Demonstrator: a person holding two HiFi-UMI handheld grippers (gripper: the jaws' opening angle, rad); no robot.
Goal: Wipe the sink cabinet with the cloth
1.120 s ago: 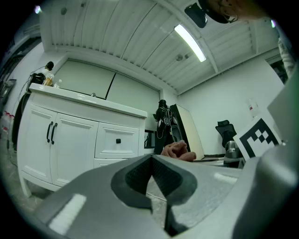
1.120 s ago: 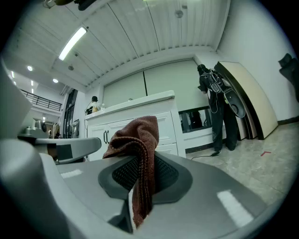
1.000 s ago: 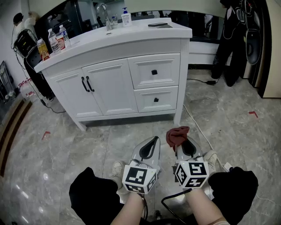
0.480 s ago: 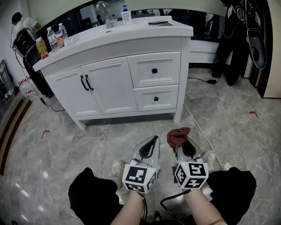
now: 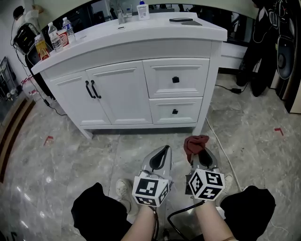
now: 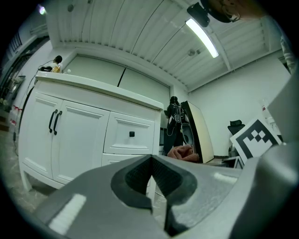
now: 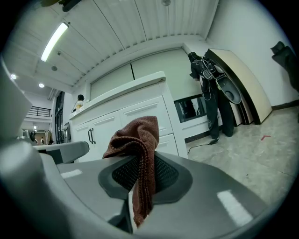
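The white sink cabinet [image 5: 141,89] stands ahead, with two doors at left and two drawers [image 5: 175,80] at right; it also fills the left gripper view [image 6: 88,135] and shows in the right gripper view [image 7: 126,126]. My right gripper [image 5: 199,153] is shut on a reddish-brown cloth [image 5: 195,143], which sticks up and droops between the jaws [image 7: 138,154]. My left gripper [image 5: 162,151] is shut with nothing in it, beside the right one. Both hang over the floor, short of the cabinet.
Bottles [image 5: 61,35], a soap dispenser [image 5: 142,9] and a dark flat object [image 5: 181,20] sit on the countertop. A faucet [image 5: 123,14] is at the back. Black gear [image 5: 268,42] hangs at right. A cable [image 5: 218,146] trails over the marble floor.
The view has drawn closer to the cabinet and shifted, so the cabinet sits larger and more to the right. Both grippers keep their pose, the cloth still held.
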